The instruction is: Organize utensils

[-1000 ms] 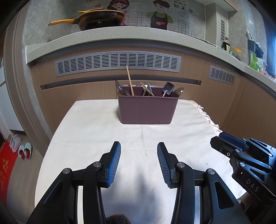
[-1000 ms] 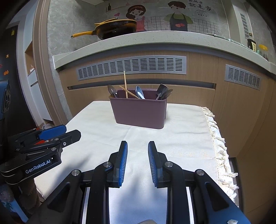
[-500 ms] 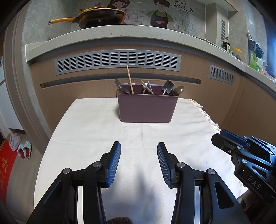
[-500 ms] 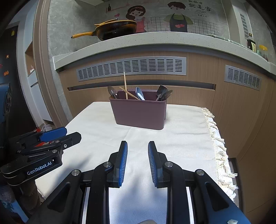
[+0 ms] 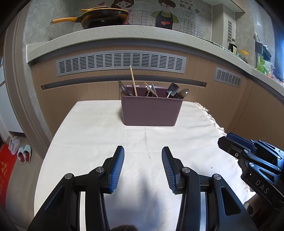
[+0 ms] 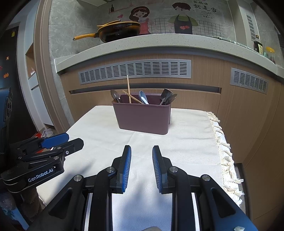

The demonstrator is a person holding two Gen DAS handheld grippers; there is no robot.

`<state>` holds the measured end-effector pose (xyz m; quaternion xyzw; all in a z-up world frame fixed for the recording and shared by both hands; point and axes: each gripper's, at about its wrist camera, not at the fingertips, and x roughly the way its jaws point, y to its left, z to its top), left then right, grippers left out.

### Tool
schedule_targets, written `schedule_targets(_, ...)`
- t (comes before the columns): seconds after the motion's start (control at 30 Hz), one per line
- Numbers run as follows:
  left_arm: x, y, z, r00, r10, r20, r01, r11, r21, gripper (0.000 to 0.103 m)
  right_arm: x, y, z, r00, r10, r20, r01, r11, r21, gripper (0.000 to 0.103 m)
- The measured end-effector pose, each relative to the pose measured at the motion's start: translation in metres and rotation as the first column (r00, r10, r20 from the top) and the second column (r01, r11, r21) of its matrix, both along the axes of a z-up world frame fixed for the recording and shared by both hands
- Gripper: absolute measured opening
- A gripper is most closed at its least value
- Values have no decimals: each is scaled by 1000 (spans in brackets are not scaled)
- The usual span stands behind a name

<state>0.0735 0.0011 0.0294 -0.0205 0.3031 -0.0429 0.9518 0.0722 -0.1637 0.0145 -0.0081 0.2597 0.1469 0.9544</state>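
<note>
Left wrist view: the left hand-held gripper [image 5: 142, 156] hangs over the near part of the cloth-covered surface [image 5: 88, 135], its blue pads spread wide with nothing between them. Straight ahead of it, well apart, the maroon utensil holder [image 5: 150, 112] stands upright at the far end of the surface. Metal spoons [image 5: 122, 88], a wooden chopstick [image 5: 133, 80] and a small dark spatula [image 5: 172, 88] stick out of the holder's top. The right hand-held gripper [image 6: 141, 156] sits to the right of the holder and nearer the camera; in its own view its pads stand apart, closer together than the left pair, gripping nothing. From that view the holder lies ahead and well apart, with a pale blue spoon [image 6: 143, 96] showing among the utensils. Beyond the holder runs a kitchen counter [image 5: 124, 33] bearing a yellow-handled frying pan [image 5: 104, 16].
</note>
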Motion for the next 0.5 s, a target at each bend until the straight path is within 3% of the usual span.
schedule_targets(0.5,-3,0,-1,1000,0,4,0,1000,-1,45,-1,0,1,1000,-19,-2,19,1000,4,23)
